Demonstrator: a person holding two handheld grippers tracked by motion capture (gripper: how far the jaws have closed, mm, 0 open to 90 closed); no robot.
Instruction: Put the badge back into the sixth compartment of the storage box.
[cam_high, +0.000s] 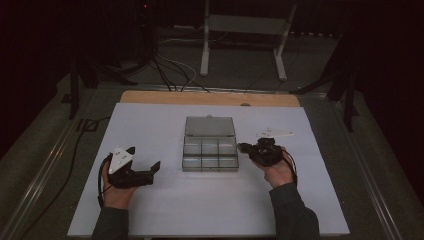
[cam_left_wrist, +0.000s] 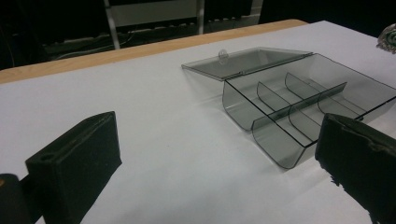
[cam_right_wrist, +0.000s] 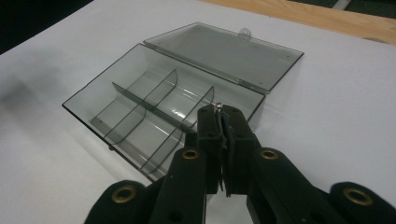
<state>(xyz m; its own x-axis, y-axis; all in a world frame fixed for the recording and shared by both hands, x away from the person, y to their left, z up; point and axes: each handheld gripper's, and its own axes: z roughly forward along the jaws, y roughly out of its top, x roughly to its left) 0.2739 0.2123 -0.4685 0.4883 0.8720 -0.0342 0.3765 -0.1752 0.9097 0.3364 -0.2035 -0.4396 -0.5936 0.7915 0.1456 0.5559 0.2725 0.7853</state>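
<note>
My right gripper (cam_right_wrist: 223, 112) was pinched tight on a tiny metal bit (cam_right_wrist: 217, 106), a screw or pin by the look of it, though too small to name for sure. Its tips hung just at the near right edge of the box (cam_high: 209, 153), over the right-hand compartments. My left gripper (cam_high: 141, 161) rested on the sheet left of the box, well apart from it, its jaws spread wide with nothing between them.

The box lay in the middle of the table, its lid (cam_right_wrist: 224, 55) already thrown back flat on the far side. Every compartment I could see was bare. So I judged the work barely begun: the box was open, the first piece was in my grip, and dropping it into a compartment was yet to do. Whether the lid would need closing afterwards I could not say.

The table wore a white sheet (cam_high: 150, 210), with a strip of wood (cam_high: 165, 97) bare along the far edge. Beyond it the room was dark: grey carpet, loose cables (cam_high: 170, 67) and a white stand (cam_high: 245, 30).
</note>
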